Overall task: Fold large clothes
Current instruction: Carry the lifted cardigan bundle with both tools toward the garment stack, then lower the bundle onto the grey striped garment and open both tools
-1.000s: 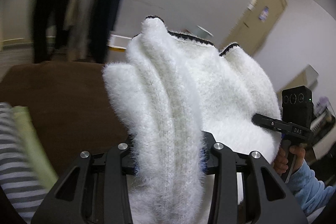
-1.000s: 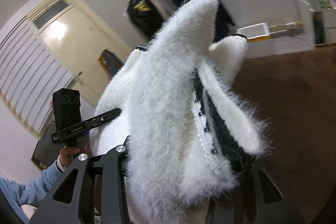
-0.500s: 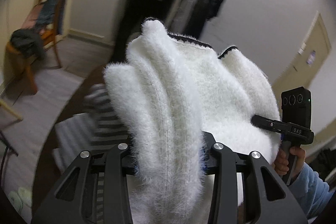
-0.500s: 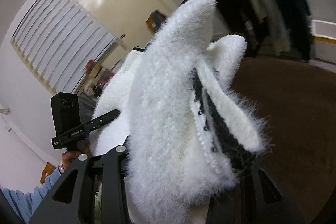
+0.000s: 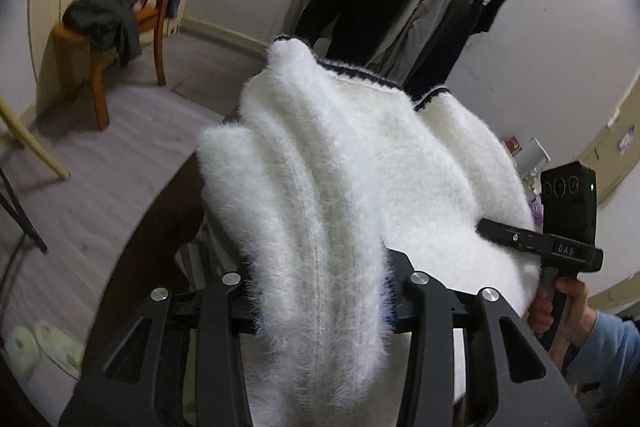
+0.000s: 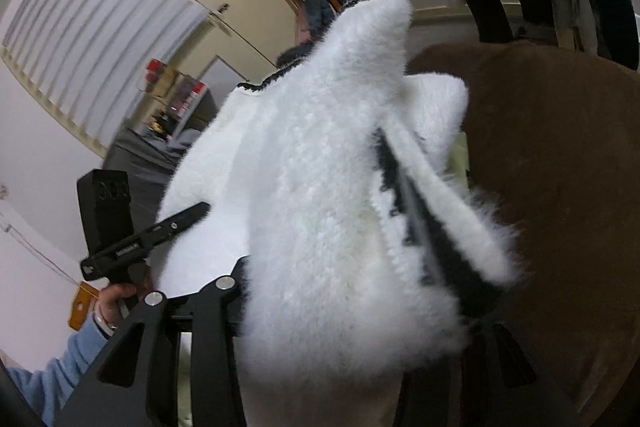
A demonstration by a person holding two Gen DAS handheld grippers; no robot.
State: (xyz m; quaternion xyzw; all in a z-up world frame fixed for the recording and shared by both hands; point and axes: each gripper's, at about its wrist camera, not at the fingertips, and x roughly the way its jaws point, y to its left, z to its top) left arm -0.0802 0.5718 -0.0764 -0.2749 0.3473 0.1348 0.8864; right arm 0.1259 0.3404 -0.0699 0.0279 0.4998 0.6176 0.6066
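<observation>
Two tongs, left (image 5: 320, 291) and right (image 6: 348, 307), are pinching one white sweater (image 5: 360, 167), jaws just widening slightly; the backdrop is now showing one chair (image 5: 120, 15).

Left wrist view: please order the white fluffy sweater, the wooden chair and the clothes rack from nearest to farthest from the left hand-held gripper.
1. White fluffy sweater: bunched between the fingers of the left hand-held gripper.
2. Wooden chair: upper left, on the floor, draped with clothes.
3. Clothes rack: top centre, against the far wall.

The chair and the rack are close to call.

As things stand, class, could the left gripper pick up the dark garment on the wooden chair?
Probably not: the left gripper is full of fluffy white sweater, and the wooden chair stands away across open floor.
</observation>
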